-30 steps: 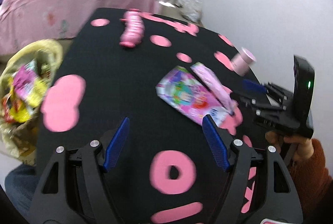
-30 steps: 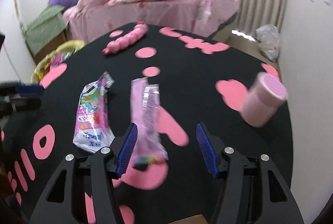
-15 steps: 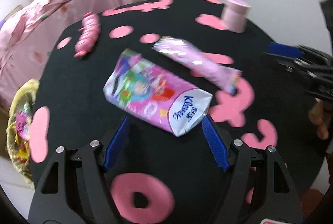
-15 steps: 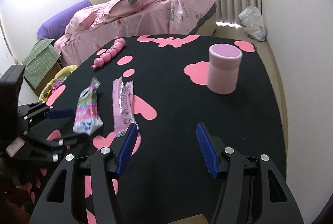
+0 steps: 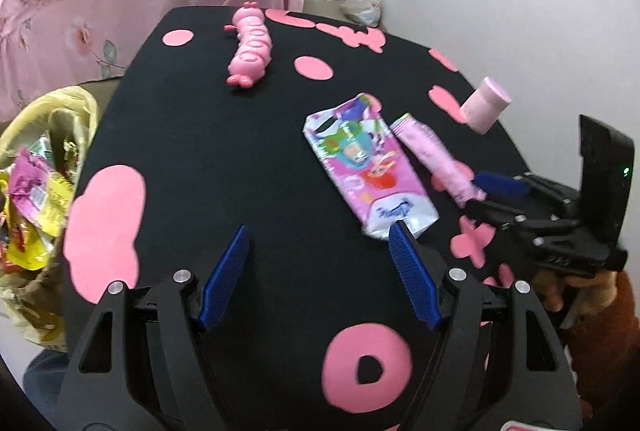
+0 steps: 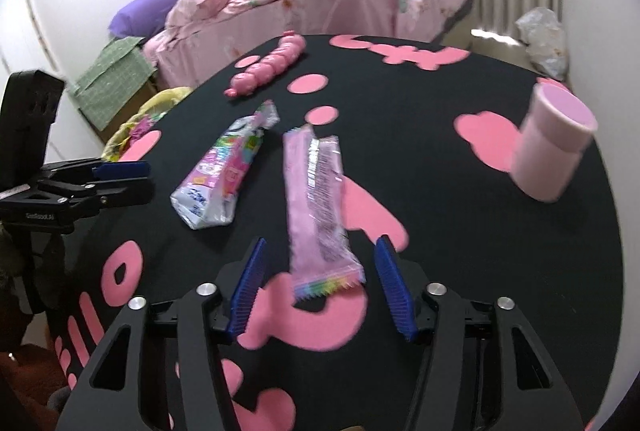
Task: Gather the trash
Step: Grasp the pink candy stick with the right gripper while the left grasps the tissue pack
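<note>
1. Left wrist view: the yellow plastic bag (image 5: 44, 167) beside the left edge of the black worktop with pink cut-out shapes (image 5: 224, 151) already holds a heap of bright crumpled wrappers, so part of the collecting looks done.
2. Same view: two pieces are left on the worktop, side by side. One is a flat cartoon-printed tissue pack in pink, teal and white (image 5: 368, 167). Just to its right lies a long pale-pink snack wrapper (image 5: 434, 155).
3. Same view: the left claw (image 5: 320, 273) is spread and holds nothing, and its right blue pad sits at the white near end of the tissue pack. The right claw (image 5: 486, 191) reaches the pink wrapper's near end from the right.
4. Right wrist view: the right claw (image 6: 320, 285) has just been closing, yet its pads are apart from the long pink wrapper (image 6: 318, 203), whose rainbow-striped crimped end lies between them. The grasp is not yet made.
5. Same view: the wrapper looks thin, glossy and slightly crinkled, and lies flat. The tissue pack (image 6: 218, 179) lies to its left, near the left claw (image 6: 120, 181).
6. Both views: a pink segmented caterpillar toy (image 5: 250, 49) and a pale-pink lidded cylinder (image 6: 550, 147) also stand on the worktop. I judge them not to be trash.
</note>
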